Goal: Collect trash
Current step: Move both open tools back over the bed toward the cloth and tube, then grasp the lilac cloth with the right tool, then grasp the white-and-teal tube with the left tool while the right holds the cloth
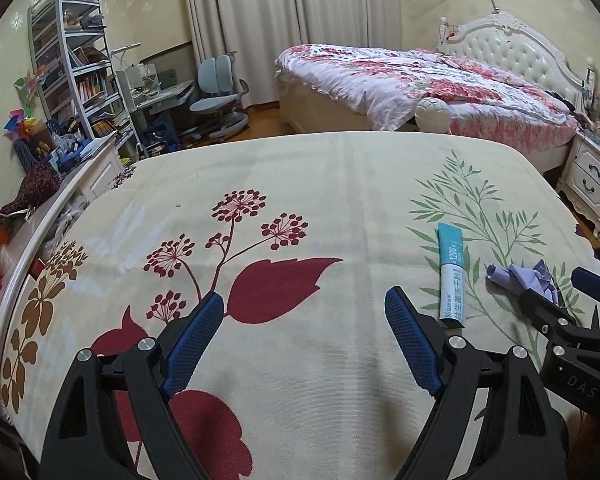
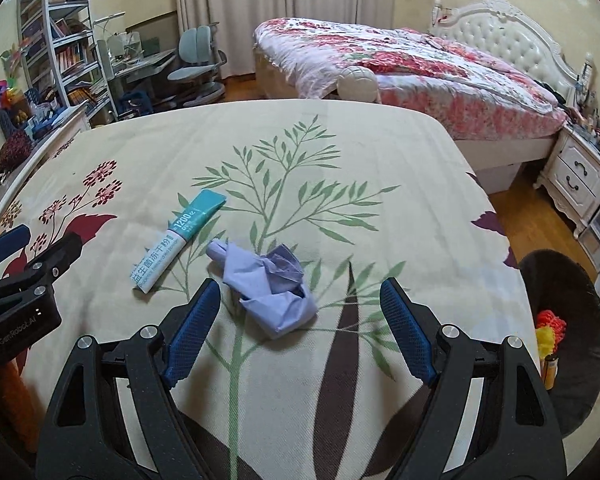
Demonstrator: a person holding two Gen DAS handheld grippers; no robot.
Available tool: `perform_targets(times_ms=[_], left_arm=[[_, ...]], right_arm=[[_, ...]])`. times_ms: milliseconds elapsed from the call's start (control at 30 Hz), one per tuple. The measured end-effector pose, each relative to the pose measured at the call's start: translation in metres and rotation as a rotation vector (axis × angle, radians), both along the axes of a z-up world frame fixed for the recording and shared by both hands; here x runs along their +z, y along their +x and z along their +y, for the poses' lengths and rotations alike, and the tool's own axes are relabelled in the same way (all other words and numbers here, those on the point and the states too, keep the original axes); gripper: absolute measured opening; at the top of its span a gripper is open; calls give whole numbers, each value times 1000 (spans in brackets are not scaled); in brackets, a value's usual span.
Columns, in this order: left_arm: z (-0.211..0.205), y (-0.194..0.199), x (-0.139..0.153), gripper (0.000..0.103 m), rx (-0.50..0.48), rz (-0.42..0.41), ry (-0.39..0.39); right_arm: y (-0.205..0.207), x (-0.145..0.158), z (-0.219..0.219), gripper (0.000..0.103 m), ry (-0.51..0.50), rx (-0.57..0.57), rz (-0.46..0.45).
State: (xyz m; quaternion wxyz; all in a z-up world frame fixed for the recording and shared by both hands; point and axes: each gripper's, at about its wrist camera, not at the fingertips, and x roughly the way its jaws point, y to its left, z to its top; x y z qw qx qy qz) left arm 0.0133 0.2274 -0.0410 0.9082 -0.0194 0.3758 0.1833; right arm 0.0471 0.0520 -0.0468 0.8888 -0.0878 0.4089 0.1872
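**Two pieces of trash on the flowered cloth, both grippers released**

A crumpled lilac paper wad [image 2: 266, 290] lies on a cream tablecloth printed with green leaves and dark red flowers [image 2: 340, 168], which covers the table. Just beside it, up and to the left in the right wrist view, lies a flat teal-and-white sachet with printed lettering [image 2: 178, 240]; the two sit close together but apart.

The right gripper [image 2: 300, 320] hangs over the cloth with its blue-padded jaws spread wide, grasping nothing; the wad sits just ahead of the gap between them. The left gripper [image 1: 304, 332] is likewise released and empty, above the red flower print, with the sachet [image 1: 452, 276] near its right finger and the wad [image 1: 520, 278] farther right.

Only the right wrist view shows a round black bin [image 2: 580, 280] beside the table's right edge, with bright red and yellow items inside. Each view catches the other gripper at its edge.

Beyond the table stand a bed with a pink floral cover [image 1: 420, 80], a white bedside cabinet [image 1: 588, 178], a grey desk chair [image 1: 216, 92] and a white bookshelf [image 1: 76, 60].
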Motion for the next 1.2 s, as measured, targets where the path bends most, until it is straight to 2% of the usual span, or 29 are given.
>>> perform_targets(times_ms=[100, 200, 267, 333, 700, 1000, 1200], left_arm=[[-1, 1, -2, 83, -3, 3, -4], [-2, 3, -4, 83, -11, 7, -15], [-5, 5, -4, 83, -22, 7, -17], [-10, 7, -5, 83, -38, 7, -18], [-42, 28, -1, 83, -118, -10, -37], [-60, 56, -12, 82, -156, 51, -13], [-60, 63, -22, 62, -167, 120, -22]], right_arm=[[5, -2, 7, 77, -13, 13, 9], [10, -6, 9, 57, -25, 15, 27], [13, -7, 6, 53, -13, 9, 38], [15, -6, 0, 35, -21, -9, 31], [28, -9, -46, 35, -15, -116, 30], [29, -10, -55, 35, -1, -125, 30], [29, -10, -55, 35, -1, -125, 30]])
